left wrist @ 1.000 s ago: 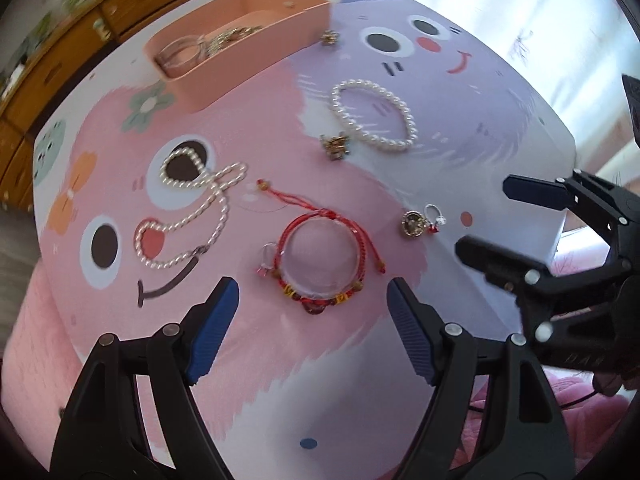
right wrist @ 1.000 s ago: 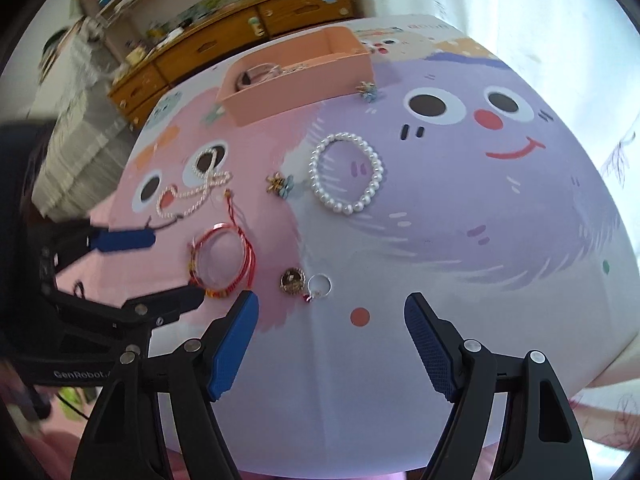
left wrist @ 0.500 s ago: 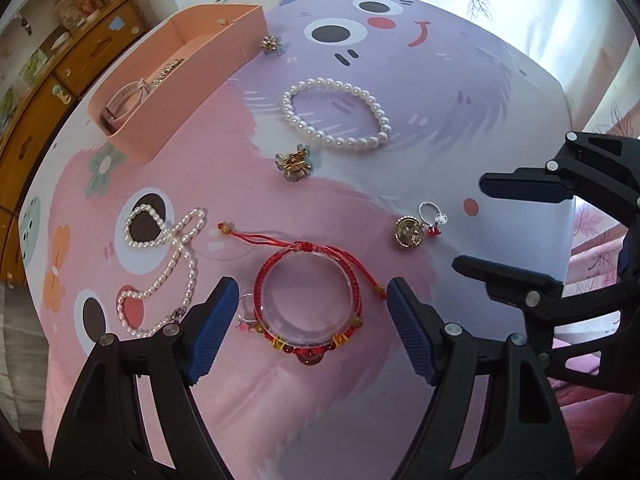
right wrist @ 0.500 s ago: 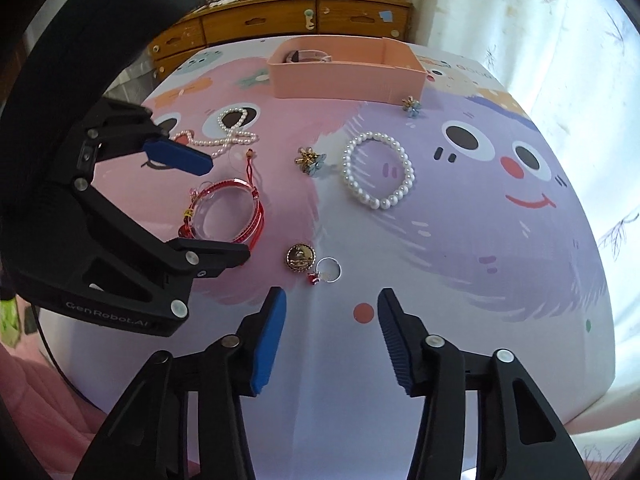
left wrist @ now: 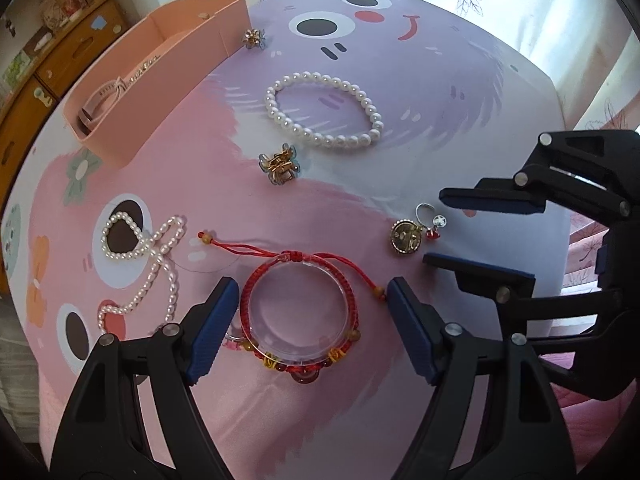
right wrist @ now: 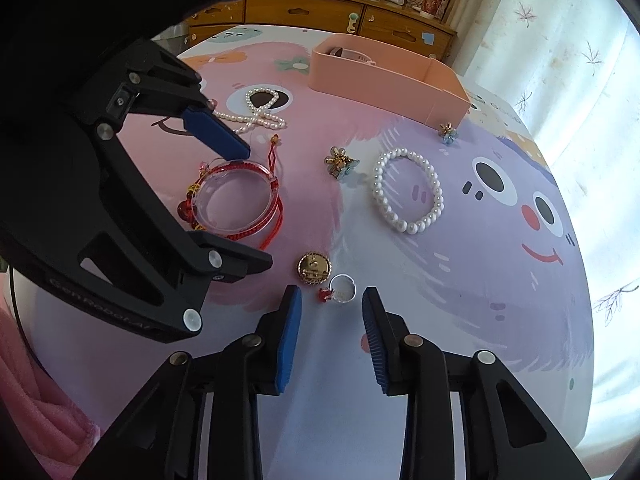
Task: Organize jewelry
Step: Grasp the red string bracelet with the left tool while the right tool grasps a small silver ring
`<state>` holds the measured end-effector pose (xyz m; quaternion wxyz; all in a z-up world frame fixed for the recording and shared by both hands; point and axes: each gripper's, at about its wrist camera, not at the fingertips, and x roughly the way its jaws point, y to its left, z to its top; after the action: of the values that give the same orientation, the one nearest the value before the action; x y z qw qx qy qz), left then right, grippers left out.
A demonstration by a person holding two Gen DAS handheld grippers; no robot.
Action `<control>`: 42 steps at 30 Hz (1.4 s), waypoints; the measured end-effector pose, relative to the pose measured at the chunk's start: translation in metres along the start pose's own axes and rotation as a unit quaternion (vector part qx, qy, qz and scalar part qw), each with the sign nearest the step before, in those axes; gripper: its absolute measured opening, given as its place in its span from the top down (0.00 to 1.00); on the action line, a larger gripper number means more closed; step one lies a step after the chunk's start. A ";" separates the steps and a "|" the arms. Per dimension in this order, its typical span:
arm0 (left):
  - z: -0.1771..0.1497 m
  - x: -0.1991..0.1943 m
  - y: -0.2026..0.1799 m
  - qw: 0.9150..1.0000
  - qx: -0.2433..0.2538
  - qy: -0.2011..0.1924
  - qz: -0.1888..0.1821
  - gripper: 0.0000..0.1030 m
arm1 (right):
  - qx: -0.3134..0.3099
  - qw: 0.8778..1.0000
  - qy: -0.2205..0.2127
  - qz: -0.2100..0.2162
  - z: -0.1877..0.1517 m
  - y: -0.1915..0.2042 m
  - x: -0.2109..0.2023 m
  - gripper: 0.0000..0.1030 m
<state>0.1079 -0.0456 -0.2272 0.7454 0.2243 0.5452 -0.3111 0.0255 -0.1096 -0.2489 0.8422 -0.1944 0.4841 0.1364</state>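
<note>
My left gripper (left wrist: 310, 294) is open, its fingers either side of a red cord bracelet on a clear ring (left wrist: 298, 312), which also shows in the right wrist view (right wrist: 236, 198). My right gripper (right wrist: 330, 298) is open but narrowed, just short of a silver ring with a red charm (right wrist: 340, 290) and next to a gold round brooch (right wrist: 314, 268). The ring (left wrist: 430, 218) and brooch (left wrist: 405, 237) lie between the right gripper's fingers (left wrist: 492, 200) in the left wrist view. A pink box (left wrist: 132, 120) holding some jewelry stands at the far left.
A white pearl bracelet (left wrist: 324, 110), a gold-blue clip (left wrist: 280, 164), a small flower clip (left wrist: 253, 38) and a pearl bow necklace (left wrist: 140, 256) lie on the cartoon-printed table cover (left wrist: 440, 80). Wooden drawers (right wrist: 320, 12) stand behind the table.
Both grippers have moved closer to the table. The left has come down around the red bracelet. The right has narrowed its jaws and advanced to the silver ring.
</note>
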 end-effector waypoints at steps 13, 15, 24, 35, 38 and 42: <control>-0.002 -0.005 -0.005 1.000 0.013 -0.014 -0.002 0.49 | 0.007 1.000 0.006 0.014 0.004 -0.007 0.003 0.92; -0.002 -0.005 -0.006 1.000 0.013 -0.014 -0.001 0.49 | 0.015 1.000 0.009 0.016 0.004 -0.009 0.002 0.93; 0.001 -0.016 -0.011 1.000 -0.002 -0.027 0.016 0.50 | 0.024 0.999 0.014 0.025 0.004 -0.025 -0.006 0.93; 0.022 -0.057 0.002 0.997 -0.064 -0.041 0.008 0.50 | 0.060 0.996 -0.013 0.058 0.035 -0.057 -0.027 0.93; 0.035 -0.072 0.009 0.995 -0.087 -0.056 0.011 0.50 | 0.077 0.994 -0.023 0.071 0.047 -0.070 -0.033 0.93; 0.050 -0.089 0.021 0.991 -0.115 -0.072 0.019 0.50 | 0.088 0.992 -0.038 0.083 0.069 -0.088 -0.040 0.93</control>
<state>0.1372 -0.0449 -0.1278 0.8096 0.1244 0.5175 -0.2476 0.0951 -0.1579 -0.1651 0.8596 -0.0735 0.4760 0.1704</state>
